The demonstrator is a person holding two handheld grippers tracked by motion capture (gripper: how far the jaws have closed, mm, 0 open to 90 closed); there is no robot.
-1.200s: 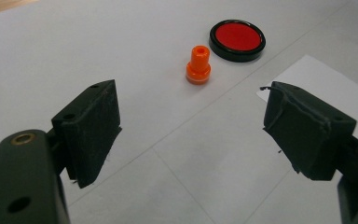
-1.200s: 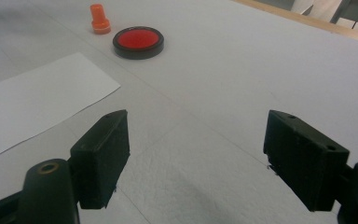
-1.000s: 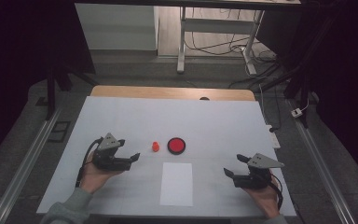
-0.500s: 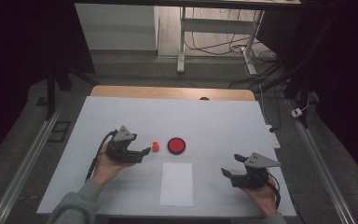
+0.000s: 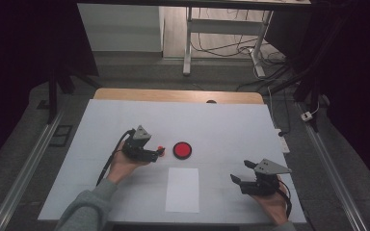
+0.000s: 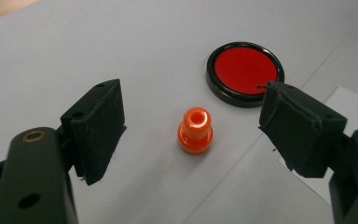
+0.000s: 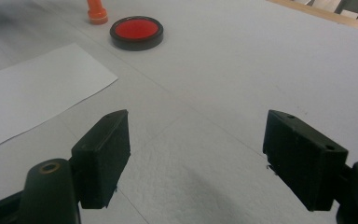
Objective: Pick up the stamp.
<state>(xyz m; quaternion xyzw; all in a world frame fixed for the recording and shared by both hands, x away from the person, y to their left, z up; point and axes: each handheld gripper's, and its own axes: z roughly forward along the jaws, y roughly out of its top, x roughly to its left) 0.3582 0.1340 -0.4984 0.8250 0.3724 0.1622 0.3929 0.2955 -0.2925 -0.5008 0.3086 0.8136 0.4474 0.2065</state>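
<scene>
Just red pad (image 6: 245, 70) beside stamp (image 6: 195, 130)

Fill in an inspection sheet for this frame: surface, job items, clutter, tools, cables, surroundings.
Surface: white table cover, flat, with a wooden strip along its far edge.
Job's things: small orange stamp standing upright between the left tool's jaws, untouched; round red ink pad in a black case just beyond it, apart from it; white paper sheet lying nearer the person.
Clutter: nothing seen.
Grippers: left tool open around the stamp; right tool open over bare table, holding nothing.
Cables: one trails from the left tool; loose leads lie on the floor behind.
Surroundings: dark room, metal desk frame beyond the table, rails at both sides.
</scene>
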